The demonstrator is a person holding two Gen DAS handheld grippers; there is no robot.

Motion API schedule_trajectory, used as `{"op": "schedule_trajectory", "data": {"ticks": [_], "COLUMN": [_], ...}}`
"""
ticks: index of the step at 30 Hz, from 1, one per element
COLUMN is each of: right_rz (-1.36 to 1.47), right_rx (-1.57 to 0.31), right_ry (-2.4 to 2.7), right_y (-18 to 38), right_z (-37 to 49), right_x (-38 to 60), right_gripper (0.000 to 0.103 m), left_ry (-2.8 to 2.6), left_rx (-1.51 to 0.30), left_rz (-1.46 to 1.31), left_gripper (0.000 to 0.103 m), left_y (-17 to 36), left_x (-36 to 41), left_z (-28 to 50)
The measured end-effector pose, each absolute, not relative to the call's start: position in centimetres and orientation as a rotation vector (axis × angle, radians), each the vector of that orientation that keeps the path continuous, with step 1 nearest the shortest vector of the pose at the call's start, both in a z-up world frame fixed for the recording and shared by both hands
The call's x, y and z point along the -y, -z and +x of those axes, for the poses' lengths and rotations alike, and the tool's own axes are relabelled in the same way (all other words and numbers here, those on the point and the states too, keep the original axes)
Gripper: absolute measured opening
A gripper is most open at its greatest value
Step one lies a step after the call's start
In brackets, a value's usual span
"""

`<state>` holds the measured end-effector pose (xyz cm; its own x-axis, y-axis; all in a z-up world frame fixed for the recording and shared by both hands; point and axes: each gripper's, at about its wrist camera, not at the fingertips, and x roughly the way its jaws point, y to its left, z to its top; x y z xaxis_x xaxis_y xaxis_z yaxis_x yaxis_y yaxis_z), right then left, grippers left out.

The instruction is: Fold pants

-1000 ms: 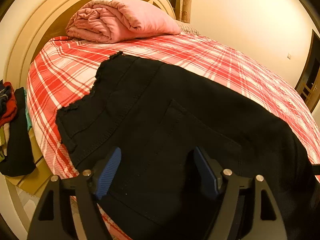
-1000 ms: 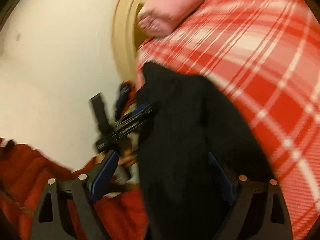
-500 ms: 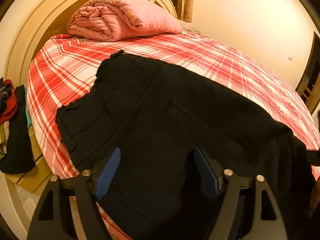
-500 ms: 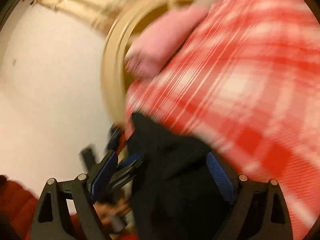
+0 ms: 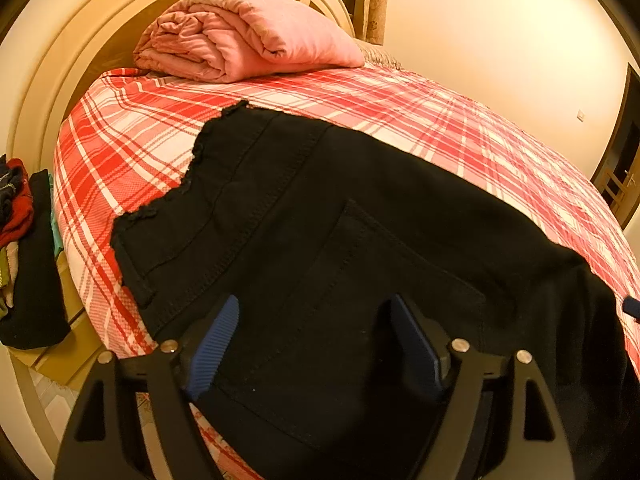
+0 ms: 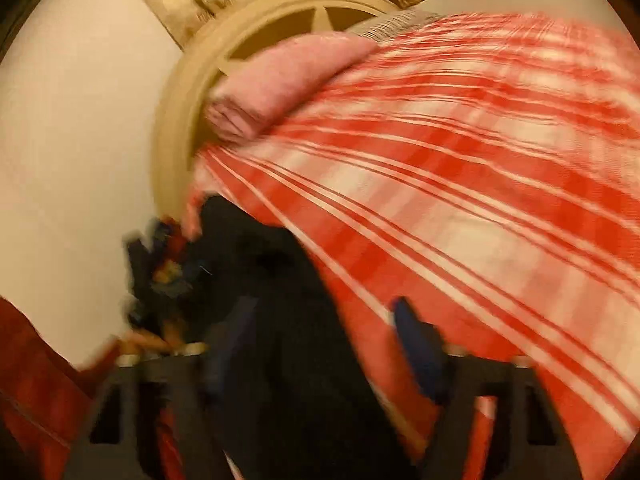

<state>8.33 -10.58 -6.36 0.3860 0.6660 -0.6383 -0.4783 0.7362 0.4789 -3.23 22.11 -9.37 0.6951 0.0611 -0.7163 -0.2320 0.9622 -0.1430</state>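
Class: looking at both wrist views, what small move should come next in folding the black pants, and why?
Probably close the right gripper fully on the black pants: its jaws have just been closing with dark cloth between them, while the left gripper stands open over the spread fabric.

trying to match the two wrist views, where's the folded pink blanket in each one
Left wrist: the pink blanket lies top centre, at the head of the plaid bed, beyond the black pants.
Right wrist: the same blanket shows blurred, upper centre-left, at the upper left edge of the plaid.
Shared landmark: the cream arched headboard, right behind the blanket in both views.
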Motion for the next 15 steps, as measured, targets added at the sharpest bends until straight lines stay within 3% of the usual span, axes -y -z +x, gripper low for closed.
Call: {"op": "schedule_trajectory", "data": {"ticks": [6,9,11,12,15], "right_rz": [0.116,-0.029,-0.133,-0.144,-0.145], "right_rx": [-1.034,-1.003,-1.02,-1.034,-1.071], "right_ry": [-0.656,-0.621,-0.574,-0.571,-0.576], "right_y": [9.3,9.8,9.7,9.7,9.6], "right_z": [5.0,2.9,2.3,2.1,1.4], "right_x": [12.6,12.0,11.1,11.1,12.6], "right_gripper": [0.057,0.056,0.033,0.027,0.022], "left_ry": [-0.17,-0.177,-0.184,-0.188,-0.183], "left_rx": [-0.798,-0.796,-0.799,-0.803,-0.813], "left_rz": [-0.233,-0.229,-0.229,-0.23,-0.229], "left_gripper": [0.083,0.084,0.084,0.084,0.084], "left_y": [9.3,9.3,9.3,9.3,9.2], "left_x": [-22.2,-22.2,-22.1,-22.1,-22.3], "left_z": [-3.1,-3.1,-3.0,-3.0,-2.9]}}
